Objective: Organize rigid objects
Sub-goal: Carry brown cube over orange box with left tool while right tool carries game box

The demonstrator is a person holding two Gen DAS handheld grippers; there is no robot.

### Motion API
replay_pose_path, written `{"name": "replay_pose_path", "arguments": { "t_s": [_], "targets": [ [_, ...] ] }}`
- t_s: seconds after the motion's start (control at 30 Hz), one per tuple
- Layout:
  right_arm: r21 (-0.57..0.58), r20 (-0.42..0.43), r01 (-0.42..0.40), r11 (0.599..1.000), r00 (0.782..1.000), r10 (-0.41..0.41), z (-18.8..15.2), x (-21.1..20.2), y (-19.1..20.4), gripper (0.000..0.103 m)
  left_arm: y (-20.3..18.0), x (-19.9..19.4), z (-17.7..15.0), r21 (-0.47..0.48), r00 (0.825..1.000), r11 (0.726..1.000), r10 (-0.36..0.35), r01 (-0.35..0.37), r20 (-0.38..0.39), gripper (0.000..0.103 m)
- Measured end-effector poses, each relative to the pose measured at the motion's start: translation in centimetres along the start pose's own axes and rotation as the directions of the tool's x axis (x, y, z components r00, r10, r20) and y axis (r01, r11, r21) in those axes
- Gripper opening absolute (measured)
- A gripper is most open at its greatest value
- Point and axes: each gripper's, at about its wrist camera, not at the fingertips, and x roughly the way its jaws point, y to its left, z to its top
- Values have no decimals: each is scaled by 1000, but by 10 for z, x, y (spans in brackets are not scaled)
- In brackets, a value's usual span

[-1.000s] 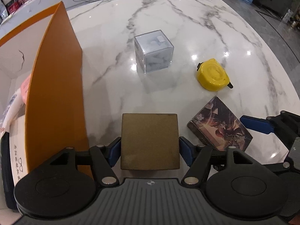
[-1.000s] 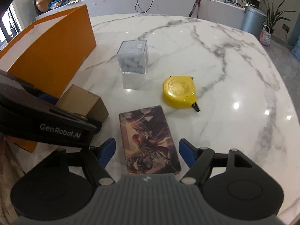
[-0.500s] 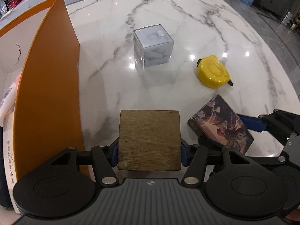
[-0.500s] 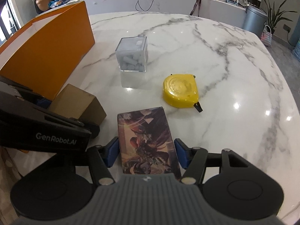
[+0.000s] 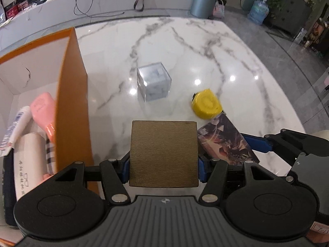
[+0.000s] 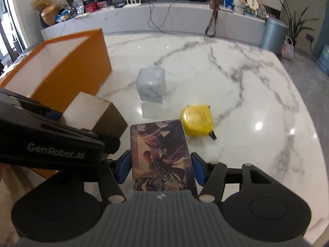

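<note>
My left gripper point(image 5: 163, 169) is shut on a brown cardboard box point(image 5: 163, 152), held a little above the marble table. The same brown box point(image 6: 94, 112) shows at the left of the right wrist view, beside the left gripper's black body. My right gripper point(image 6: 161, 169) is shut on a flat box with dark fantasy artwork point(image 6: 161, 156), its blue pads pressing both long sides. That art box point(image 5: 224, 142) appears to the right in the left wrist view. A clear plastic cube point(image 5: 153, 84) and a yellow tape measure point(image 5: 206, 104) lie further out on the table.
An open orange box point(image 5: 71, 107) stands on the left, holding a pink item point(image 5: 43, 113), a white tube point(image 5: 16, 123) and other things. The orange box point(image 6: 67, 70) rises behind the left gripper in the right wrist view. A counter and a grey bin point(image 6: 273, 35) lie beyond the table.
Both grippers closed onto their boxes and lifted them off the table. The views now look from higher up, with more of the room and the orange box's inside showing.
</note>
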Motion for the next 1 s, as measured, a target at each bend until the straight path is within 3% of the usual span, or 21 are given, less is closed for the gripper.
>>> {"name": "replay_pose_path", "arguments": {
  "t_s": [0.43, 0.73, 1.0],
  "targets": [
    [-76, 106, -32, 997, 994, 40, 42, -45, 45, 60, 43, -68, 16, -26, 993, 1000, -11, 14, 114, 67],
    [-145, 131, -114, 983, 982, 134, 84, -46, 97, 60, 109, -93, 29, -56, 984, 995, 87, -79, 152, 67],
    [-294, 126, -134, 946, 976, 178, 109, -27, 160, 60, 171, -84, 33, -126, 977, 979, 176, -160, 124, 67]
  ]
}}
